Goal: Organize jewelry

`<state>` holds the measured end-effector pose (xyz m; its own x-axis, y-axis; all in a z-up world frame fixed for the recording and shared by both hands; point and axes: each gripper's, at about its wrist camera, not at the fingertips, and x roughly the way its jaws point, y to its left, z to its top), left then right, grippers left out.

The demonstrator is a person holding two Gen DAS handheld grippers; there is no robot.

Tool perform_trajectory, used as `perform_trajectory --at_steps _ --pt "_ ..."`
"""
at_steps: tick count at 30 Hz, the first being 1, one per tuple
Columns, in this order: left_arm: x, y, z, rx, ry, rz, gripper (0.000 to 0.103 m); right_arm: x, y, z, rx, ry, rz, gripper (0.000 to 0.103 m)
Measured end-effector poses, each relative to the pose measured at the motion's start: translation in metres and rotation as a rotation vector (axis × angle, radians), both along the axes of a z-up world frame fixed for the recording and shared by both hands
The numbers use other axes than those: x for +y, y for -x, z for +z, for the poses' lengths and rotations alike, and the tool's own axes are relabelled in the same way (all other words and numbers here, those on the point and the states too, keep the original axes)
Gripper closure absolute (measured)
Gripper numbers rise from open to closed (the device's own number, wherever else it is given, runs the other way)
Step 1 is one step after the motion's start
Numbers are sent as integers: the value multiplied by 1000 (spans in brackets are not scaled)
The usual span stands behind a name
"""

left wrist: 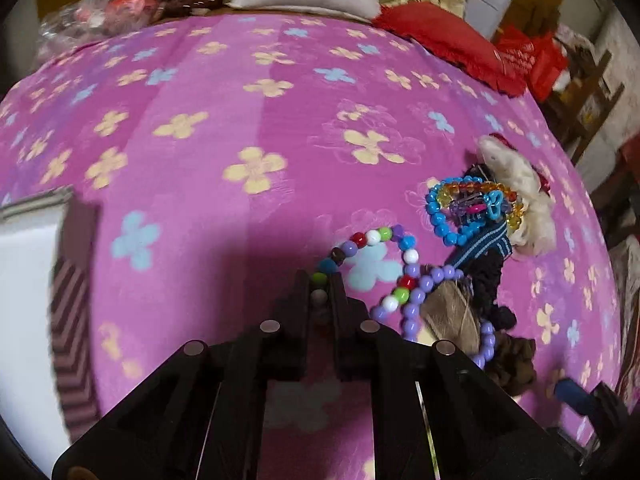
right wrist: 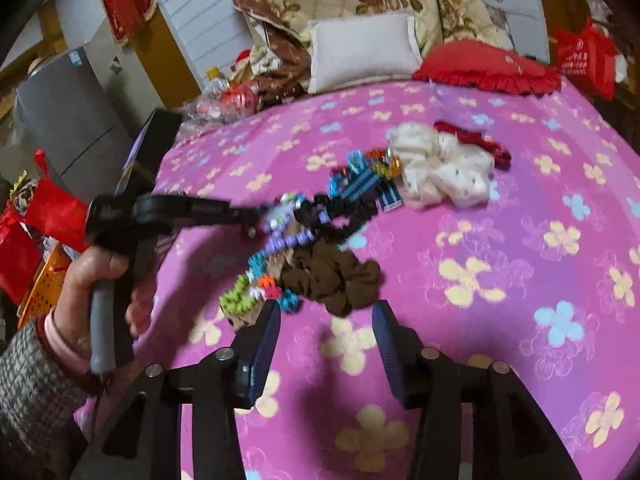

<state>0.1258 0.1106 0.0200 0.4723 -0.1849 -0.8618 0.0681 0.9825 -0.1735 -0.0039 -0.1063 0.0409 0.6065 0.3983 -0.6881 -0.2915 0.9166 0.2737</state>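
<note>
The left tongs [left wrist: 320, 280] pinch the multicolored bead bracelet [left wrist: 378, 268] on the bed [left wrist: 240, 100] — it overlaps the purple bracelet [left wrist: 420, 300], so lifting may drag it. The right tongs [right wrist: 326, 320] stand wide, empty.

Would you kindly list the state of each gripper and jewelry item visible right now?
Left hand-held gripper: shut on the mixed-colour bead bracelet.
Right hand-held gripper: open, holding nothing.
Purple bead bracelet: lying on the bedspread, overlapping the mixed-colour one.
Blue bead bracelet: lying in the pile.
Brown scrunchie: lying loose.
White scrunchie: lying loose.
</note>
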Motion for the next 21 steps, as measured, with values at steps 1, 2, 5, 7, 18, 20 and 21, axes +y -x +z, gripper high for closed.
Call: perform_trajectory --at_steps 1,2,5,7,18,20,21 --pt "5 10 7 -15 9 4 95 3 -3 3 -8 12 6 57" --pt "9 19 13 -30 14 5 95 6 -6 6 -15 24 9 57" --pt "24 58 40 -101 41 0 95 20 -27 15 -24 51 24 57" --pt "38 85 56 -147 64 2 95 26 -43 16 -2 39 32 59" --pt "122 128 83 -279 113 111 95 56 -112 -22 183 91 -18 95" --pt "133 125 78 -265 129 127 95 53 -112 -21 190 81 -33 97" --pt "139 123 76 -258 133 138 95 50 -111 -16 189 67 -46 98"
